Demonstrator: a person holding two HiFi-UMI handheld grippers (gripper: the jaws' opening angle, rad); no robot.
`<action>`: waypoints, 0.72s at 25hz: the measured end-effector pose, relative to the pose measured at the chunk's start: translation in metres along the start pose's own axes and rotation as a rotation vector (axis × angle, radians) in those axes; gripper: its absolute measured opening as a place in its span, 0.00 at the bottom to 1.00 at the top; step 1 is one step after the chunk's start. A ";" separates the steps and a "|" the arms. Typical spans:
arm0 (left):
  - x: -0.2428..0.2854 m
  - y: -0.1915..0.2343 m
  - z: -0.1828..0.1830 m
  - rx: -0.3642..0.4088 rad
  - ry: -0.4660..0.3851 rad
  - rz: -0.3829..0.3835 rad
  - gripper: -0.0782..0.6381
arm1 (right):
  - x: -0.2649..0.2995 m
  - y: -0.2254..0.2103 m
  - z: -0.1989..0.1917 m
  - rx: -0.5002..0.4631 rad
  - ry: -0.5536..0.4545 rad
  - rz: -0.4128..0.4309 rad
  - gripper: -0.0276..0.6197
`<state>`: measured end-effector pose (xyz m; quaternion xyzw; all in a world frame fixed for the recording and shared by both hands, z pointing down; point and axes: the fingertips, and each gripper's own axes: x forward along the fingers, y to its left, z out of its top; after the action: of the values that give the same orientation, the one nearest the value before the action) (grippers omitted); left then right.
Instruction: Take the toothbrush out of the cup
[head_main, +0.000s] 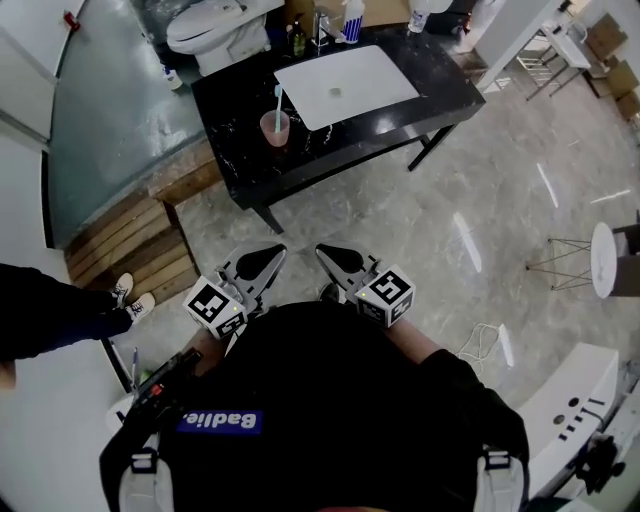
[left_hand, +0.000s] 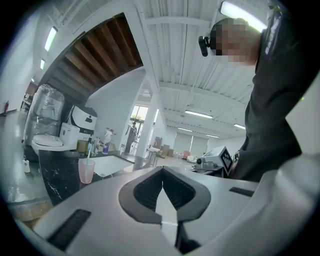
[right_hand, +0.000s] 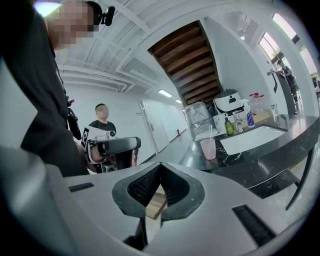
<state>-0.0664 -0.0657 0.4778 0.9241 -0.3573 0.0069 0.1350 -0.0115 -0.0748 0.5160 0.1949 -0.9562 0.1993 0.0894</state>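
A pink cup (head_main: 275, 128) stands on the black counter (head_main: 440, 90), left of the white sink (head_main: 345, 85), with a pale toothbrush (head_main: 278, 98) upright in it. Both grippers hang close to my body, well short of the counter. My left gripper (head_main: 265, 258) is shut and holds nothing; from its own view the cup (left_hand: 86, 171) and toothbrush (left_hand: 90, 154) lie far off to the left of its jaws (left_hand: 162, 172). My right gripper (head_main: 335, 257) is shut and holds nothing too; past its tips (right_hand: 161, 169) the cup (right_hand: 208, 148) sits up and to the right.
Bottles (head_main: 350, 20) and a faucet crowd the counter's back edge, and a toilet (head_main: 215, 25) stands behind it. Wooden steps (head_main: 150, 235) lie left of the counter. A person's legs and shoes (head_main: 125, 295) are at my left; a round white stand (head_main: 603, 260) is at the right.
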 end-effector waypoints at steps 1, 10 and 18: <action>0.003 0.004 0.001 0.012 0.002 0.014 0.12 | 0.001 -0.004 0.002 -0.004 0.003 0.014 0.06; 0.022 0.026 0.014 0.027 -0.024 0.132 0.12 | 0.003 -0.034 0.004 -0.001 0.023 0.065 0.06; 0.031 0.064 0.024 0.036 -0.033 0.145 0.12 | 0.013 -0.048 0.019 -0.030 0.023 0.013 0.06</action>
<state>-0.0875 -0.1374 0.4733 0.8981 -0.4252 0.0076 0.1117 -0.0048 -0.1277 0.5191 0.1849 -0.9593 0.1876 0.1020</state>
